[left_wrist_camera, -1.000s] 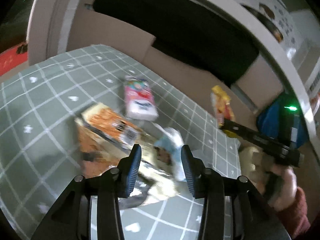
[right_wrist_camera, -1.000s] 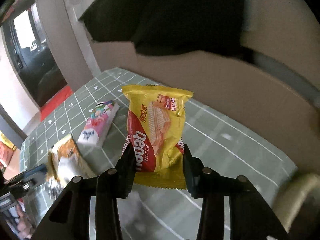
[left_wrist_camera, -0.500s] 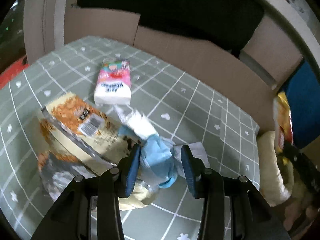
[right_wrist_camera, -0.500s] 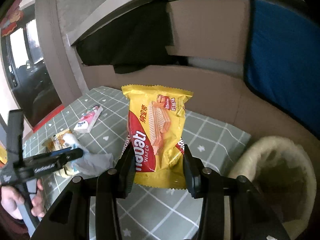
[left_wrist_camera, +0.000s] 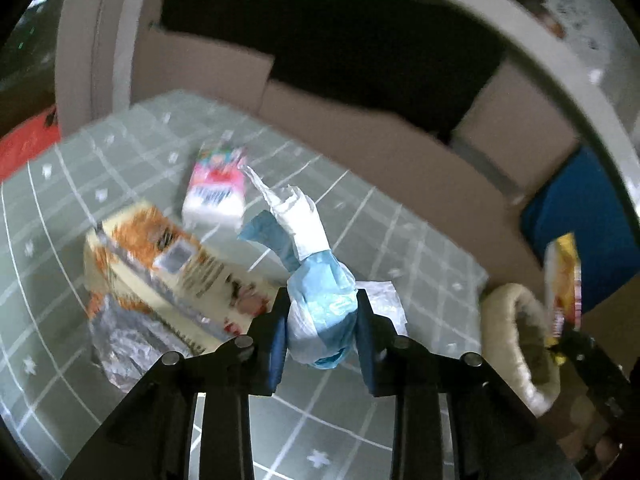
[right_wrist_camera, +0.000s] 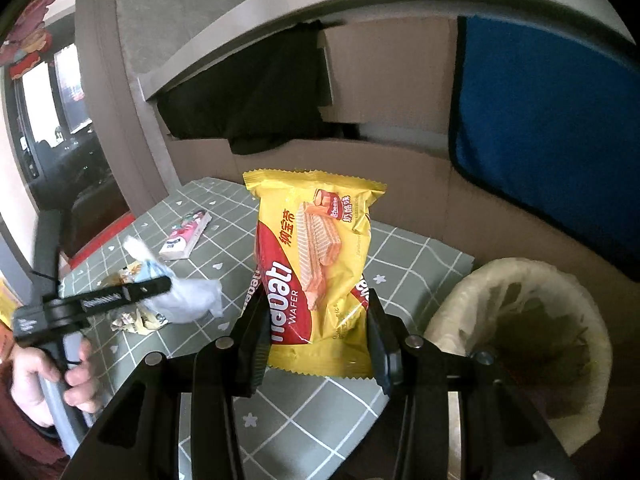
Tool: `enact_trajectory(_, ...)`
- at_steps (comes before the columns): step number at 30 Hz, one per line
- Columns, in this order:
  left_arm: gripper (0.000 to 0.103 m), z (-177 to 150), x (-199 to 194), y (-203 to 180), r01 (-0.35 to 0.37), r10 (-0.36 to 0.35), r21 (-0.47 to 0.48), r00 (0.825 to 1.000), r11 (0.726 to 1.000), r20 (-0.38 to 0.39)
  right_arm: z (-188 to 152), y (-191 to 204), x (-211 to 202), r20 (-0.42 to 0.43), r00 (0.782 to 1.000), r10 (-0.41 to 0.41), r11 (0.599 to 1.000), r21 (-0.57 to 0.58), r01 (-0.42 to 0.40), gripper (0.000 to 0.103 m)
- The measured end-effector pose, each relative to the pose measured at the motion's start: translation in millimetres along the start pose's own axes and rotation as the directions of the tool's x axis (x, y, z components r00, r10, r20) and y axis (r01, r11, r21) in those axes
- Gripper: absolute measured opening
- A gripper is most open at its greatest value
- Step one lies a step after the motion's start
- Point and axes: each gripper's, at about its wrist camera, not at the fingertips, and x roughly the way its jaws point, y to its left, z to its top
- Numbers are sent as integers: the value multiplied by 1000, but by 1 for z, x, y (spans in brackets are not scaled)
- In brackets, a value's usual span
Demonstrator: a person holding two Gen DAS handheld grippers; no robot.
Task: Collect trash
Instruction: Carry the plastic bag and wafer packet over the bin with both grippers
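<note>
Tools — left tool (left_wrist_camera: pixel 321 322) closing on blue-white wad (left_wrist_camera: pixel 320 300) | right tool (right_wrist_camera: pixel 316 334) clamps wafer packet (right_wrist_camera: pixel 316 264)

On the table (left_wrist_camera: pixel 360 432): snack box (left_wrist_camera: pixel 168 268), tissue pack (left_wrist_camera: pixel 216 196) behind it.
Right of table: bin (right_wrist_camera: pixel 516 344).
Behind table: cardboard (left_wrist_camera: pixel 384 148).

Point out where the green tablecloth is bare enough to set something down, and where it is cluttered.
Bare: the cloth between the wafer pack and the bin, and the strip along the cardboard wall behind the tissue pack. Crowded: the orange wrapper and foil, where the left gripper is closing on the blue-white wad.
</note>
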Motion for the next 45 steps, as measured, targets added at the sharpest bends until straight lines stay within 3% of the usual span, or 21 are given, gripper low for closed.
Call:
enact_trajectory(7,31,14,-44,-49,64,-76,108,991,992,107,3,-13,-31,39,998,-48,999,9,47,39)
enact_trajectory(18,31,8,-68,-126,175,-207,252,972,952,109,3,-51,-93,133,980,-150,988,51,145,39)
enact_trajectory(23,31,0,-72,-170,258,-301,330,950,908,83,-6,-74,-115,150,968,-203,977,96,190,39)
enact_trajectory(28,31,-5,-50,-206,326,-348,399,937,857,-17,-14,-97,-115,111,965,-236,963,157,218,39)
enact_trajectory(32,31,-12,-40,-214,352,-381,431,924,831,-18,-18,-111,-111,101,956,-275,949,188,253,39)
enact_trajectory(36,31,-16,-28,-210,402,-429,402,903,823,-26,-22,-125,-105,59,950,-308,928,239,286,39)
enact_trajectory(39,31,-26,-12,-224,388,-408,454,911,802,-59,-25,-134,-98,40,955,-295,929,247,277,39)
enact_trajectory(41,31,-38,5,-238,392,-383,501,915,772,-126,-26,-138,-92,35,954,-298,929,239,282,39)
enact_trajectory(43,31,-50,20,-251,424,-392,560,901,712,-184,-27,-142,-87,41,954,-296,928,249,277,39)
enact_trajectory(45,31,-58,28,-261,395,-371,600,913,696,-170,-30,-146,-87,51,953,-298,925,262,275,39)
